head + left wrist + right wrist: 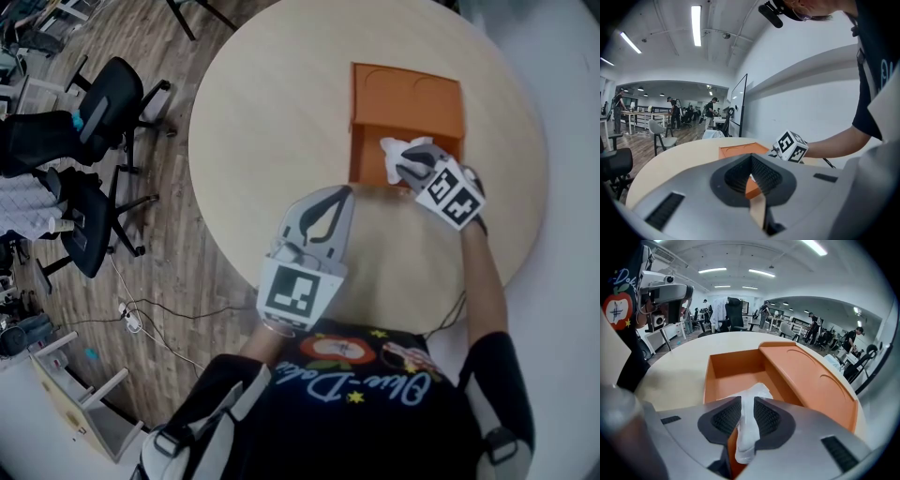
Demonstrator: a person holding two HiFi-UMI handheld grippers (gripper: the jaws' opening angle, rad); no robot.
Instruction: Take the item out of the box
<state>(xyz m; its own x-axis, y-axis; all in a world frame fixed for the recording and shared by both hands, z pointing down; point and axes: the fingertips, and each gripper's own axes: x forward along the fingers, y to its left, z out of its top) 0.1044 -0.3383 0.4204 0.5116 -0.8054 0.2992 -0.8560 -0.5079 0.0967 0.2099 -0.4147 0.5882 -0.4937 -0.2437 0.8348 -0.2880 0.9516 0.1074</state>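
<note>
An orange box (362,155) lies open on the round table (272,112), its lid (408,94) folded back on the far side. My right gripper (409,161) hangs over the box's near end, shut on a white crumpled plastic-wrapped item (392,153). In the right gripper view the white item (751,401) runs up between the pads of the right gripper (746,417), above the box's inside (736,369). My left gripper (343,195) rests near the table's front edge, short of the box, tips together and holding nothing. In the left gripper view the box (740,151) lies beyond the left gripper (751,163).
Black office chairs (108,103) stand on the wooden floor left of the table, with cables (141,314) and a pale wooden stand (80,398) at the lower left. A white wall runs along the table's right side. People work at desks far off.
</note>
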